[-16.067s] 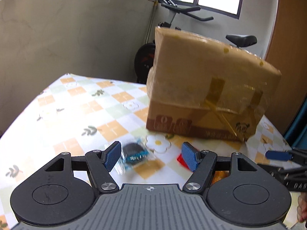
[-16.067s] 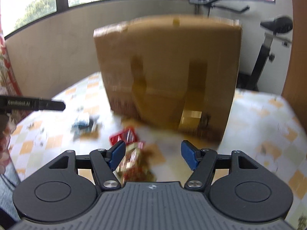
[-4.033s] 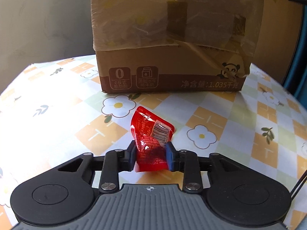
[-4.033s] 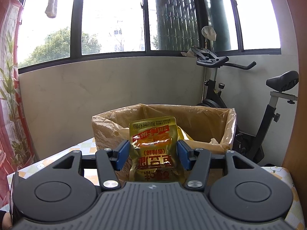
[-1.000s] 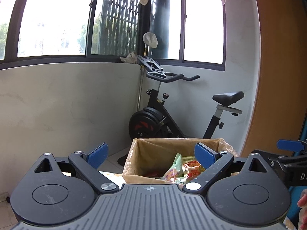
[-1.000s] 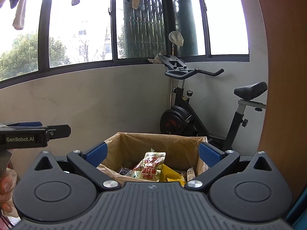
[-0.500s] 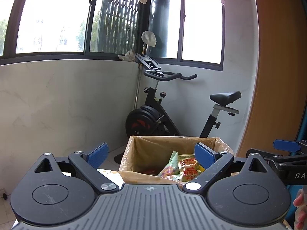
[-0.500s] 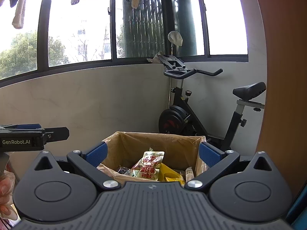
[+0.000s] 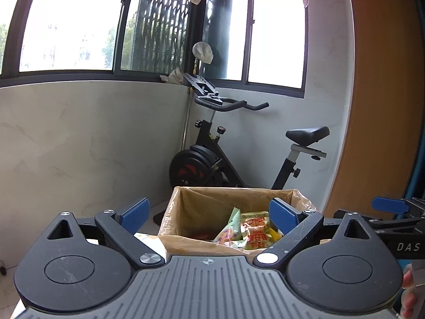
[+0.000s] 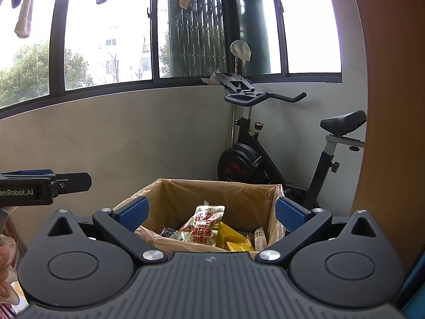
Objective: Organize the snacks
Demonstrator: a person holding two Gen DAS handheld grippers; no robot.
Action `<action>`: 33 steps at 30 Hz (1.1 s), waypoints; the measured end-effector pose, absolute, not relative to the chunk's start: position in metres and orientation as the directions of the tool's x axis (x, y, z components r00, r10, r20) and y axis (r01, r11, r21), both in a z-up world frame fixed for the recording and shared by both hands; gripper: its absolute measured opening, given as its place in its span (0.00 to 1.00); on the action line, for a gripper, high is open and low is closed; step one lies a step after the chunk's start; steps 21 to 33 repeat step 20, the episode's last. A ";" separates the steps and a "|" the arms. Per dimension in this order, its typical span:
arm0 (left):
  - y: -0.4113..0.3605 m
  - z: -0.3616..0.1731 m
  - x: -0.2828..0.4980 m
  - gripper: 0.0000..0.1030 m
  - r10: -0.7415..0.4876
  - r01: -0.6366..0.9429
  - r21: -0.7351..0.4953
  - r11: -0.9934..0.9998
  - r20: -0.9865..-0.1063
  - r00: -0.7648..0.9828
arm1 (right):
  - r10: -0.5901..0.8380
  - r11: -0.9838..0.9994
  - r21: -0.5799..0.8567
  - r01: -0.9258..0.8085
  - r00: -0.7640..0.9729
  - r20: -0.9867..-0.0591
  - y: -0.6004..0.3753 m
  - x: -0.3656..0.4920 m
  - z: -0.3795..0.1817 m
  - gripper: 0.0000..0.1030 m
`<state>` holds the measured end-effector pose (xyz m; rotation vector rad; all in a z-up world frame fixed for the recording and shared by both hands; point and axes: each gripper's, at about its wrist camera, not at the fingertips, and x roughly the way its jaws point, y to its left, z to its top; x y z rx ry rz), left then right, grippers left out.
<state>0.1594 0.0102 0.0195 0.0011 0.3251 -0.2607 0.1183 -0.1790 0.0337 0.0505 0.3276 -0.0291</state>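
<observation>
An open cardboard box lined with plastic stands ahead and below both grippers; it also shows in the right wrist view. Inside lie several snack packets, among them a gold packet with red print, a pale green packet and yellow packets. My left gripper is open and empty above the box's near side. My right gripper is open and empty, also above the near side. Each gripper's tip shows at the edge of the other's view.
A black exercise bike stands behind the box against a pale wall under windows. A wooden panel rises at the right. A bit of the patterned tablecloth shows left of the box.
Over the last second both grippers stayed open and drifted slightly, so the box sits a little lower and closer in view. Four seconds ago each held a snack packet; both are now empty.
</observation>
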 end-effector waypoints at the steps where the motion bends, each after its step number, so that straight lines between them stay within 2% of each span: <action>1: 0.010 0.020 0.159 0.95 -0.258 0.258 -0.043 0.965 -0.316 0.913 | -0.021 0.998 0.046 0.038 0.946 -0.323 -0.180 0.118 0.033 1.00; 33: 0.012 0.017 0.157 0.95 -0.288 0.288 -0.044 0.957 -0.294 0.911 | -0.024 0.998 0.051 0.042 0.945 -0.325 -0.182 0.116 0.030 1.00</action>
